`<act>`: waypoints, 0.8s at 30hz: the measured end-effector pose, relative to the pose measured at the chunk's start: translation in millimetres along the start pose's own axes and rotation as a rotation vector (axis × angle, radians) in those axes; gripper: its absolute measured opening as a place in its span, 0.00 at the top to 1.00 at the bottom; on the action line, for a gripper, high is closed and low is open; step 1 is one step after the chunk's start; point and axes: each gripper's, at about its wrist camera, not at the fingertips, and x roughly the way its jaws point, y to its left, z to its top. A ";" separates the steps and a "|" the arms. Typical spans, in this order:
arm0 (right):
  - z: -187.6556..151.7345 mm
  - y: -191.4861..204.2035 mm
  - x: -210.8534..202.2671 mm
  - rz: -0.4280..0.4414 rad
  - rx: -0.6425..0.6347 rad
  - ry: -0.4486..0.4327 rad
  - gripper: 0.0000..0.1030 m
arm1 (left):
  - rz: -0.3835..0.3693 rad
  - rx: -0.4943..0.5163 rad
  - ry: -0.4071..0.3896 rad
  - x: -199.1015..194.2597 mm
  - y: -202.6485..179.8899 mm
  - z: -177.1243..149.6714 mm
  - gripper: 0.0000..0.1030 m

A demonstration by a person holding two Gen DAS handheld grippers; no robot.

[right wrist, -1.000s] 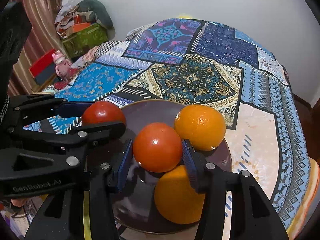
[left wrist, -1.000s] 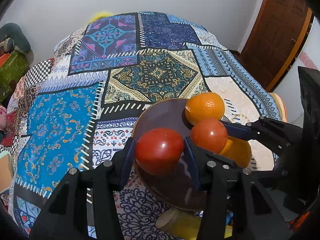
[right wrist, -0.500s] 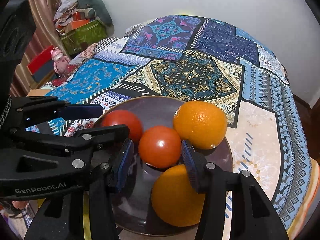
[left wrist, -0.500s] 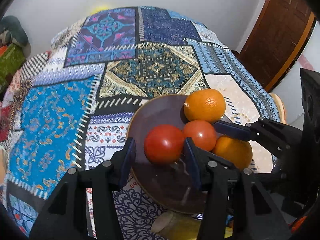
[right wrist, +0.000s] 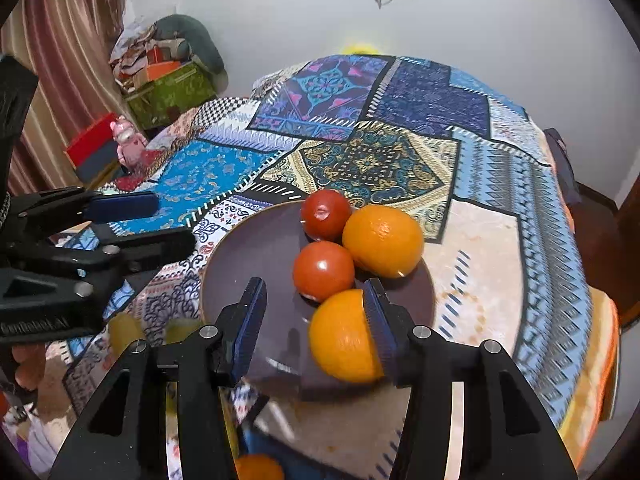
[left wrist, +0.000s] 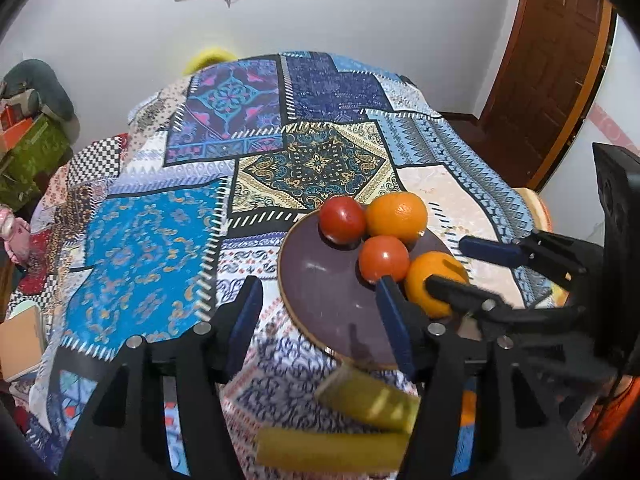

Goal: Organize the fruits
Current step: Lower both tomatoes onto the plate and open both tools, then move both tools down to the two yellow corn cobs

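- Both sets of jaws stand apart and hold nothing: your left gripper [left wrist: 316,320] hangs over the near left rim of the plate [left wrist: 320,292], and your right gripper [right wrist: 312,320] has its right pad just beside the near orange [right wrist: 344,336].
- Four fruits sit bunched on the plate's right half: two tomatoes and two oranges.
- Far tomato [right wrist: 325,214] touches the far orange [right wrist: 382,240]; the near tomato [right wrist: 323,271] sits between them and the near orange.
- Expect the tomatoes to be smooth, soft-skinned and easy to bruise, so close gently across the widest part.
- Oranges look firmer and heavier with a dimpled peel that should grip well; take them at the middle too.
- Round fruit may roll once nudged.
- Blurred yellow-green pieces [left wrist: 360,396] lie on the patterned cloth [left wrist: 152,240] nearer you; what they are, you cannot tell.
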 end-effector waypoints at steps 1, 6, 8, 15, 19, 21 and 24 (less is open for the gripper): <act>-2.7 -0.6 -6.5 0.001 0.006 -0.006 0.53 | 0.002 -0.001 -0.005 -6.4 0.2 -3.3 0.40; -16.5 -3.1 -27.0 0.011 0.037 -0.024 0.51 | 0.017 -0.017 -0.010 -27.8 -1.9 -23.9 0.34; -24.8 -2.2 -32.2 0.022 0.050 -0.028 0.51 | 0.011 -0.035 -0.002 -31.9 -3.1 -35.0 0.33; -55.4 10.2 -28.4 0.075 0.059 0.009 0.50 | 0.022 -0.082 0.071 -20.6 -15.4 -69.8 0.31; -68.8 20.1 -23.4 0.101 0.042 0.040 0.50 | 0.040 -0.064 0.102 -9.0 -29.5 -83.4 0.31; -72.3 22.6 -19.0 0.106 0.036 0.054 0.50 | 0.063 -0.054 0.099 -5.8 -35.1 -88.2 0.31; -76.9 23.4 -16.4 0.115 0.038 0.067 0.50 | 0.097 -0.012 0.088 -3.2 -40.8 -89.9 0.30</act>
